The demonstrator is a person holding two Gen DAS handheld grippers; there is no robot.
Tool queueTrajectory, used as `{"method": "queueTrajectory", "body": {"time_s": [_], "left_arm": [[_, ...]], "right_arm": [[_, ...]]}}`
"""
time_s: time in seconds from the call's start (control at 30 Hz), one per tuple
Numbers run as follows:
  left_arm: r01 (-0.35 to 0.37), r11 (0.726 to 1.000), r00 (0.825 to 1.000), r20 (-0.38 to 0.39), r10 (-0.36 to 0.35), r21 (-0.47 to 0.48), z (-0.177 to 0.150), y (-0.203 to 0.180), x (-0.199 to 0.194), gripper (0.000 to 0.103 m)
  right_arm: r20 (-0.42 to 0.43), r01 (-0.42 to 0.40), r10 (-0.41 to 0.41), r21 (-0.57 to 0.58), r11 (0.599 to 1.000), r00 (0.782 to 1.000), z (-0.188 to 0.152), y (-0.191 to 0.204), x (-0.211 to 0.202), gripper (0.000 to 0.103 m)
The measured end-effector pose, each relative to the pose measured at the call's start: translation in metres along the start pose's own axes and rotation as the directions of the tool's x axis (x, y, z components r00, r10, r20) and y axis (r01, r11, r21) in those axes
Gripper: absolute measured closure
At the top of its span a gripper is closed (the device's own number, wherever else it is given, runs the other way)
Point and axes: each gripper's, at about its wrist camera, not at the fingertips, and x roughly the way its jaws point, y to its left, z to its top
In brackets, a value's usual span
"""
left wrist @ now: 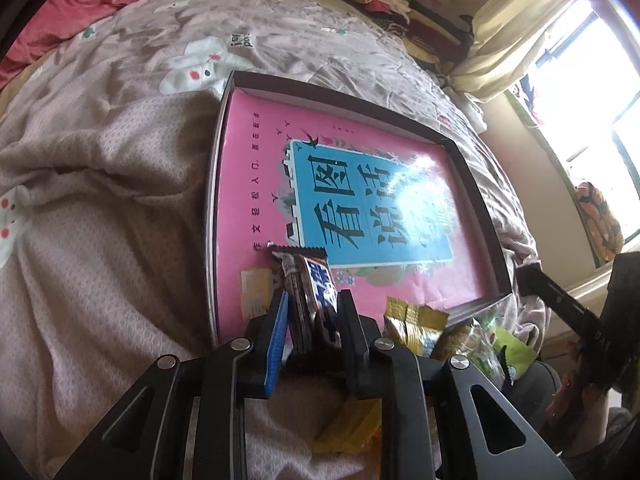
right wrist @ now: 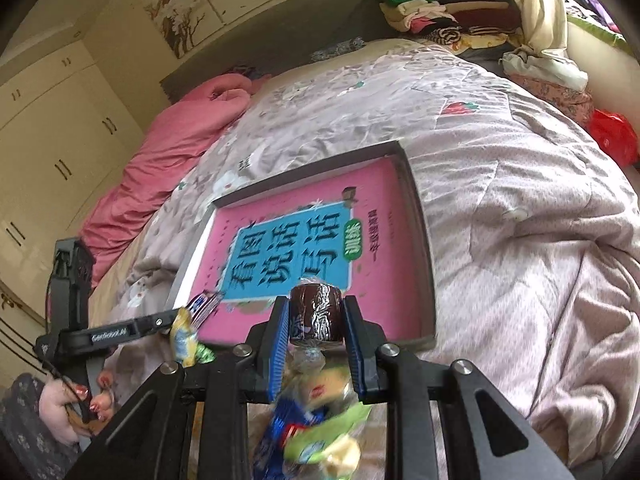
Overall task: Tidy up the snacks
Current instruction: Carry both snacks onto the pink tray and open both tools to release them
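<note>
**Left-wrist and right-wrist views: both grippers loaded at the tray's near edge**

Left-wrist view, from left to right: a quilt [left wrist: 100,200] with a floral print covers the bed. A dark-rimmed tray [left wrist: 214,184] lies on it, with a pink book [left wrist: 256,140] filling the tray floor. The left gripper [left wrist: 312,312] sits at the near left corner of the tray, clamped narrowly on a dark blue-and-white snack bar [left wrist: 310,284]; the bar's crimped end points over the book. Right of the gripper, at the near rim of the tray, lies a loose pile of snack packets [left wrist: 416,324], gold and green among them.

Right-wrist view, from left to right: a hand [right wrist: 68,404] with painted nails grips the left tool's handle, outside the near left corner of the tray. The right gripper [right wrist: 316,320] hovers over the near edge of the tray, its blue pads [right wrist: 280,332] pressed against a brown wrapped candy [right wrist: 316,312]. Below the gripper, more packets appear blurred.
</note>
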Motion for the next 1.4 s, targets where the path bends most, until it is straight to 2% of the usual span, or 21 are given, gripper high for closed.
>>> {"method": "queueTrajectory", "body": {"time_s": [0.73, 1.07, 1.4], "left_arm": [[-0.025, 1.0, 0.999, -0.026, 0.026, 0.016, 0.02, -0.008, 0.025, 0.078], [-0.052, 0.998, 0.998, -0.024, 0.053, 0.04, 0.022, -0.01, 0.027, 0.078], [-0.075, 0.996, 0.997, -0.024, 0.076, 0.043, 0.022, -0.009, 0.028, 0.077]], "right_arm": [[-0.057, 0.047, -0.049, -0.034, 0.998, 0.997, 0.022, -0.002, 0.045, 0.076], [-0.128, 0.096, -0.107, -0.086, 0.992, 0.986, 0.019, 0.0, 0.068, 0.076], [-0.11, 0.15, -0.166, -0.14, 0.979, 0.98, 0.021, 0.004, 0.068, 0.076]]}}
